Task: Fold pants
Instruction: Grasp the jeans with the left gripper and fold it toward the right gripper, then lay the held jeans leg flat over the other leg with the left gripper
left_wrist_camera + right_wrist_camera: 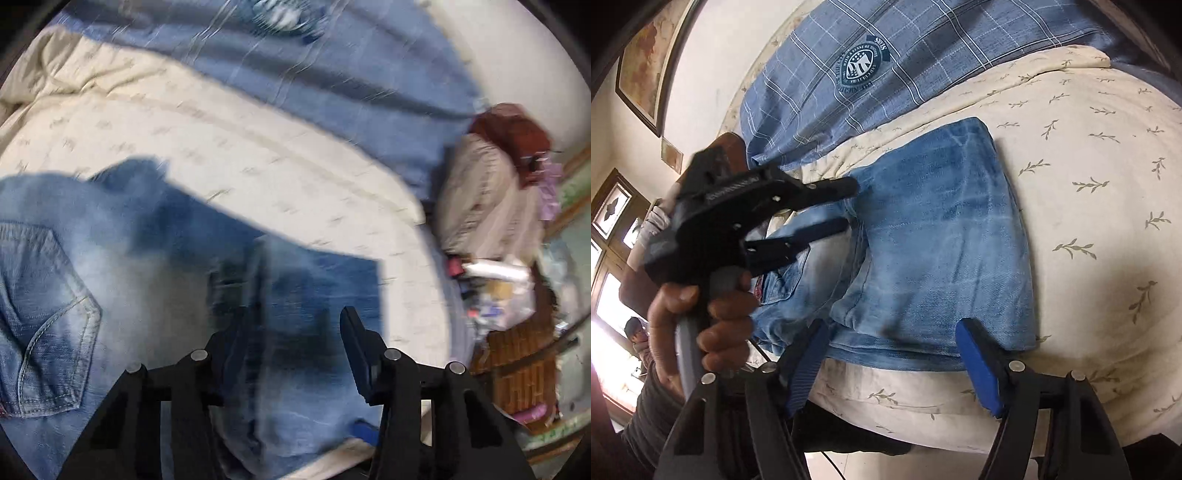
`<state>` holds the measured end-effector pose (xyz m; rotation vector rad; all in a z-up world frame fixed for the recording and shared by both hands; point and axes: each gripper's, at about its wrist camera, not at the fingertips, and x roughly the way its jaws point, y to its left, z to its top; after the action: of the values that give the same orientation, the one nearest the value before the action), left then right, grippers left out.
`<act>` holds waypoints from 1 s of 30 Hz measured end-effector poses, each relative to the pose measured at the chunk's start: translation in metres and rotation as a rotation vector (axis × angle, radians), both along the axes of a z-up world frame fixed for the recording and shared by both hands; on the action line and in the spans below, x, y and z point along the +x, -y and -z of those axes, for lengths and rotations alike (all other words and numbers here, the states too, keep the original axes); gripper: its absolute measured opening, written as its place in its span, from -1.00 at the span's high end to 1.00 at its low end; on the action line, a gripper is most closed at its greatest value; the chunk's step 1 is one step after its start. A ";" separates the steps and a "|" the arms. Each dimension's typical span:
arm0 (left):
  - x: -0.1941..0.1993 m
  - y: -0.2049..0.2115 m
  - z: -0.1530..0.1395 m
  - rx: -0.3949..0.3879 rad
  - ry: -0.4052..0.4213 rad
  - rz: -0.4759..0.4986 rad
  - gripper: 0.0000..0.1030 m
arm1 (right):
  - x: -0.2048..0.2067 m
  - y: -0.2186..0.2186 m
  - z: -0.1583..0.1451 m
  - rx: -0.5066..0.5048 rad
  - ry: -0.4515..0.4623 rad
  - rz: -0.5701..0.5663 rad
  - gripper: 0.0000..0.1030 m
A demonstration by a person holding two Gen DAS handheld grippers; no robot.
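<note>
A bed (1089, 206) with a leaf-print cream cover carries the folded pants (934, 251). The left claw (846, 206) hangs released over their middle seam; the right claw (890, 354) gapes at the near edge. A shallow bite could drag the top layer and spoil the fold.

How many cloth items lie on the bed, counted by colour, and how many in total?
Light blue denim: 1, the folded jeans
Blue plaid: 1, the cloth with a crest
Cream with a leaf print: 1, the bedcover
Total: 3
</note>
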<state>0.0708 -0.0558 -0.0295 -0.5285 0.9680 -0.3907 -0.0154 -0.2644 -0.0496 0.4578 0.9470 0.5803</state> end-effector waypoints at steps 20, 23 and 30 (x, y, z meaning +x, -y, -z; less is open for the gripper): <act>-0.007 0.037 -0.005 0.334 0.047 -0.035 0.78 | 0.000 0.001 -0.001 0.014 0.010 -0.011 -0.42; -0.006 0.051 0.007 0.478 0.020 -0.031 0.74 | -0.002 -0.001 -0.002 0.006 0.014 -0.024 -0.44; 0.018 0.028 0.025 0.310 -0.094 0.015 0.60 | -0.006 0.012 -0.015 0.058 0.039 -0.003 -0.44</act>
<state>0.0891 -0.0836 -0.0541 -0.2598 1.1005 -0.2240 -0.0219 -0.2767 -0.0346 0.4960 0.8959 0.6185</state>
